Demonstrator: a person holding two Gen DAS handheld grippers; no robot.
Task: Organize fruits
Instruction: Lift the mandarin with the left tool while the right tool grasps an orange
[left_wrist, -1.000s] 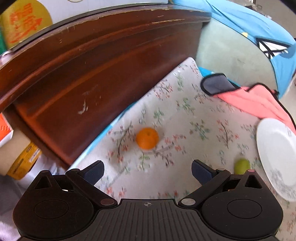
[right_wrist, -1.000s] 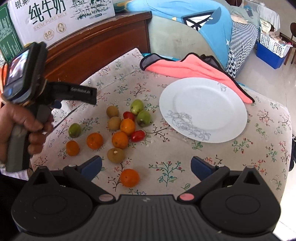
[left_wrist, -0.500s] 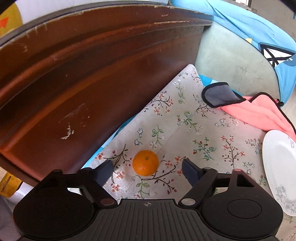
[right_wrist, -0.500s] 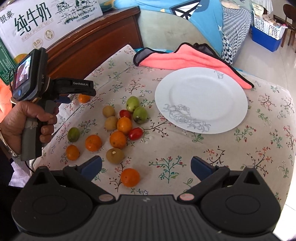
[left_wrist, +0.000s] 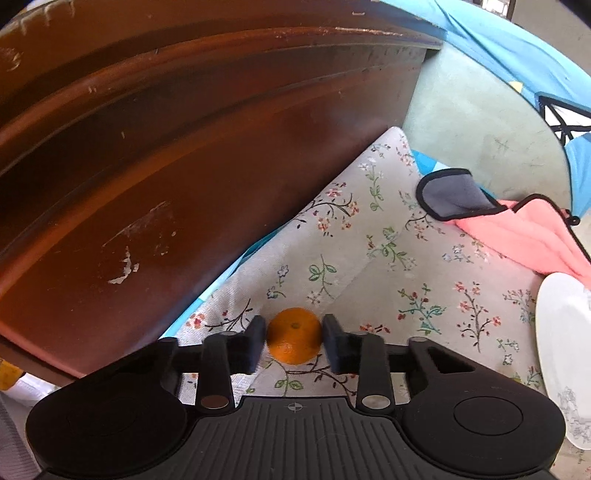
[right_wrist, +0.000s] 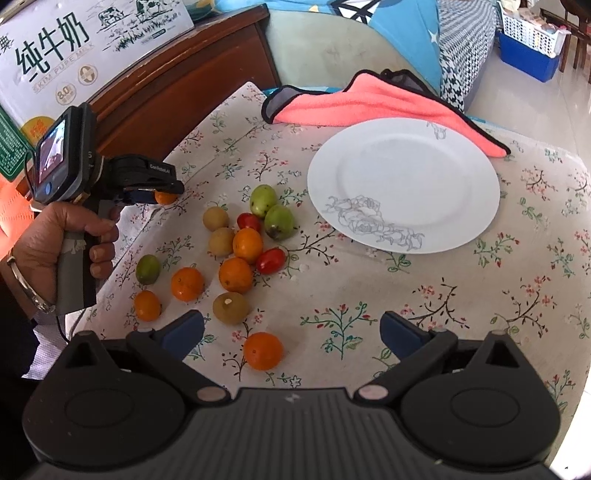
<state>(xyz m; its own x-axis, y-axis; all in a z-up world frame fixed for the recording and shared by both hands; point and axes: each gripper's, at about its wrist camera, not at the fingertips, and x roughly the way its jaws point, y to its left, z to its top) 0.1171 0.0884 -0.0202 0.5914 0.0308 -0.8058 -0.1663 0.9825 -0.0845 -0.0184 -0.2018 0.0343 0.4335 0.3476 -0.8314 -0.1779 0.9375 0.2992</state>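
The left gripper (left_wrist: 294, 341) has its jaws closed against the stray orange (left_wrist: 293, 335), which sits by the wooden furniture (left_wrist: 155, 166) at the cloth's ten o'clock edge. A firm, level lift toward the plate (right_wrist: 402, 184) at three o'clock suits; the right gripper (right_wrist: 291, 332) hangs wide open, empty.

The cabinet (left_wrist: 192, 155) is dark varnished wood, glossy, with scratches and chipped finish. The tablecloth (right_wrist: 369, 302) is matt woven cloth with a flower print. The plate (right_wrist: 404, 184) is smooth, glossy white ceramic. The towel (right_wrist: 369, 105) is soft, fluffy pink cloth. The milk box (right_wrist: 74, 48) is printed cardboard.
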